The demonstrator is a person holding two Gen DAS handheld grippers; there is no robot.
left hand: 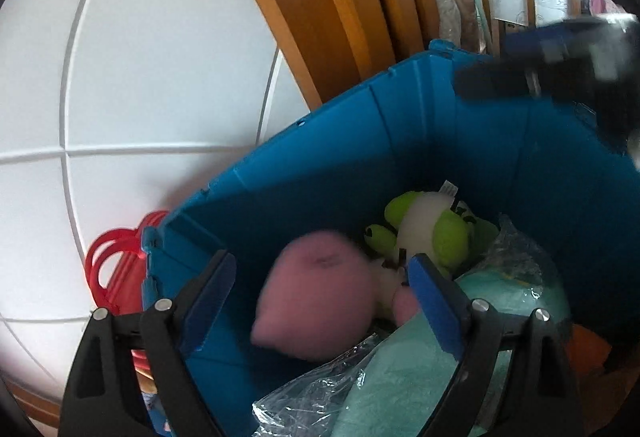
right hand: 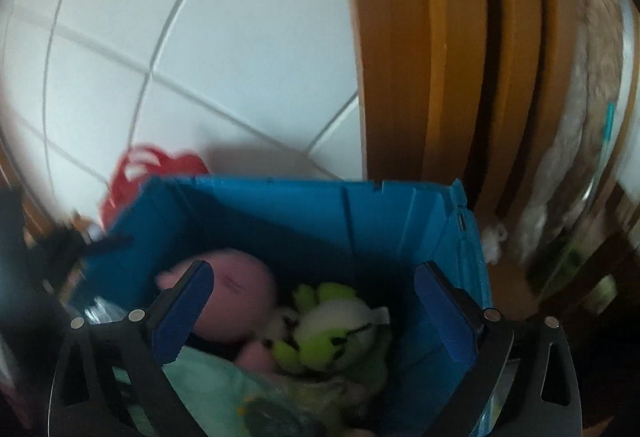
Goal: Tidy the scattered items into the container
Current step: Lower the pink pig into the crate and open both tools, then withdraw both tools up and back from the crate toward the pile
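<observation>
Between each gaping, empty gripper (left hand: 320,277) (right hand: 314,291), pink plush (left hand: 316,301) inside blue bin (left hand: 320,173).

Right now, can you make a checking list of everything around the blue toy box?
Surface: white tiled floor.
Job's things: blue box holds pink plush, green-and-white plush, and mint plush in clear plastic.
Clutter: red basket outside the box.
Grippers: left gripper open, empty, over the box; right gripper open, empty, over the box.
Cables: nothing seen.
Surroundings: wooden frame.
</observation>
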